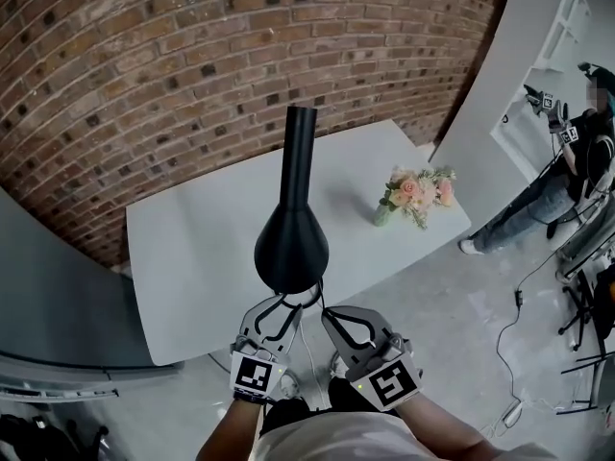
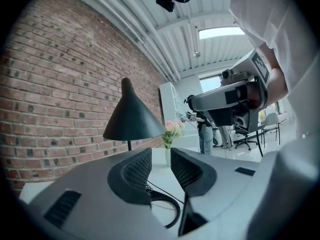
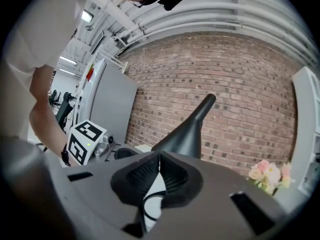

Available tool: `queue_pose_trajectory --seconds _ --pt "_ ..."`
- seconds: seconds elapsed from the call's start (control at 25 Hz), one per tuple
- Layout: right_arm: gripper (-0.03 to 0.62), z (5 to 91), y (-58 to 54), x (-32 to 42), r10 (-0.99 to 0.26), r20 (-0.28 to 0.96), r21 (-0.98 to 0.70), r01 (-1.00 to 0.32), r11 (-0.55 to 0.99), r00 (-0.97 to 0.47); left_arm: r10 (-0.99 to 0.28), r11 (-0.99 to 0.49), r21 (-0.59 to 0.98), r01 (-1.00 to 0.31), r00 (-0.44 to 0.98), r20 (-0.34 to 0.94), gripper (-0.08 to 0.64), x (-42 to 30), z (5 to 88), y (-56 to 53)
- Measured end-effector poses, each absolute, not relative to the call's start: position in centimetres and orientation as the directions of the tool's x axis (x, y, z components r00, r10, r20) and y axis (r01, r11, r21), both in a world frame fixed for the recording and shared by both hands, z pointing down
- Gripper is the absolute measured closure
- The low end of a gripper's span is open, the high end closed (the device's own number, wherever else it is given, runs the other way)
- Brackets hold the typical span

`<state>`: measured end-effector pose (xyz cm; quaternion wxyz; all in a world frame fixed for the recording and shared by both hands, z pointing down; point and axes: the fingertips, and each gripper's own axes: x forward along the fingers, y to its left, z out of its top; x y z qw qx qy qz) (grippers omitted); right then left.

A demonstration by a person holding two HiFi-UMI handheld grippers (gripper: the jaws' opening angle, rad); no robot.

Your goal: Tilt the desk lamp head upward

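Observation:
A black desk lamp with a cone head [image 1: 291, 248] and a long neck rising away from me stands on the white table [image 1: 192, 248]. Both grippers sit just below the head at the table's front edge. My left gripper [image 1: 281, 303] is open, its fingers spread under the cone's rim, and the left gripper view shows the lamp head [image 2: 131, 119] beyond the empty gap of the left gripper [image 2: 161, 159]. My right gripper [image 1: 332, 315] is shut, tips touching, with nothing seen between them. In the right gripper view the lamp head [image 3: 182, 136] lies just past the right gripper [image 3: 159, 158]. A thin black cord [image 1: 317, 301] runs between the grippers.
A small vase of pink flowers [image 1: 415, 195] stands on the table to the right. A brick wall [image 1: 192, 65] rises behind the table. A person [image 1: 577, 152] stands at the far right, with cables and stands on the floor [image 1: 514, 353].

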<state>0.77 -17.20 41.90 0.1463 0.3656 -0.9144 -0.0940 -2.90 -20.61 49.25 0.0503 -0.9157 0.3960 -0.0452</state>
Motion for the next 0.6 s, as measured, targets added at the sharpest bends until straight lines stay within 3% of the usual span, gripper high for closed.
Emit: queue_pose_trajectory --seconds 0.12,0.24,0.6 --pt "0.575 42.3 -17.6 1.4 -0.699 0.221 0.272 -0.645 0.714 -0.681 -0.737 -0.673 -0.13 -0.728 0.675 0.034 0.453 -2.7 49.5 -21.8" --pt "0.575 42.8 -17.9 1.8 -0.699 0.235 0.266 -0.647 0.715 -0.676 -0.742 -0.667 -0.131 -0.734 0.67 0.026 0.52 -2.6 49.9 -22.8" --pt "0.574 43.6 -18.7 2.6 -0.704 0.254 0.258 -0.655 0.711 -0.664 -0.756 -0.647 -0.139 -0.75 0.655 -0.012 0.541 -2.7 49.4 -24.4"
